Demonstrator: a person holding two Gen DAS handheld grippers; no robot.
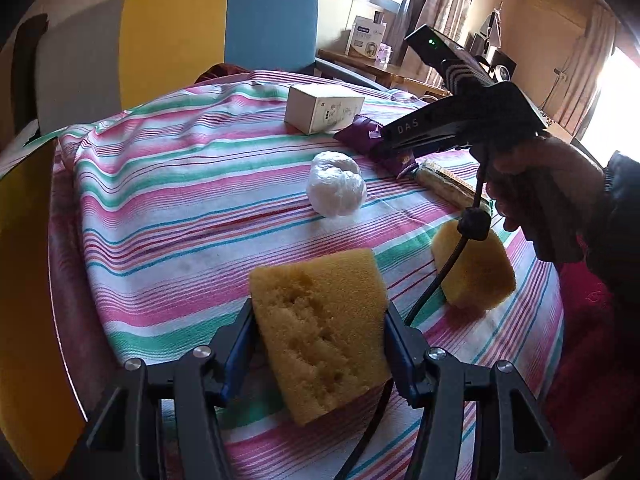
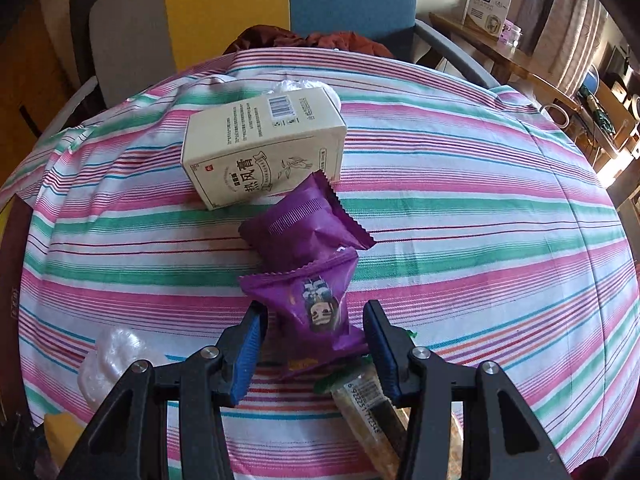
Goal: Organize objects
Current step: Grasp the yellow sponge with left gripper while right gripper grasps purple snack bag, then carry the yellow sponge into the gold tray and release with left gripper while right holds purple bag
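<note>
Left wrist view: left gripper (image 1: 320, 344) clenched on a yellow sponge (image 1: 320, 320) above the striped tablecloth (image 1: 168, 200); second sponge (image 1: 476, 268) and white plastic ball (image 1: 337, 184) beyond. Right wrist view: right gripper (image 2: 316, 344) released, pads flanking but not touching a purple snack packet (image 2: 316, 304); cream box (image 2: 264, 148) farther back.

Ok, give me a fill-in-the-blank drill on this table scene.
1. The left gripper is shut on a yellow ____.
2. The packet between the right gripper's open fingers is ____ in colour.
3. The white box lies on a ____ cloth.
Missing words: sponge; purple; striped
</note>
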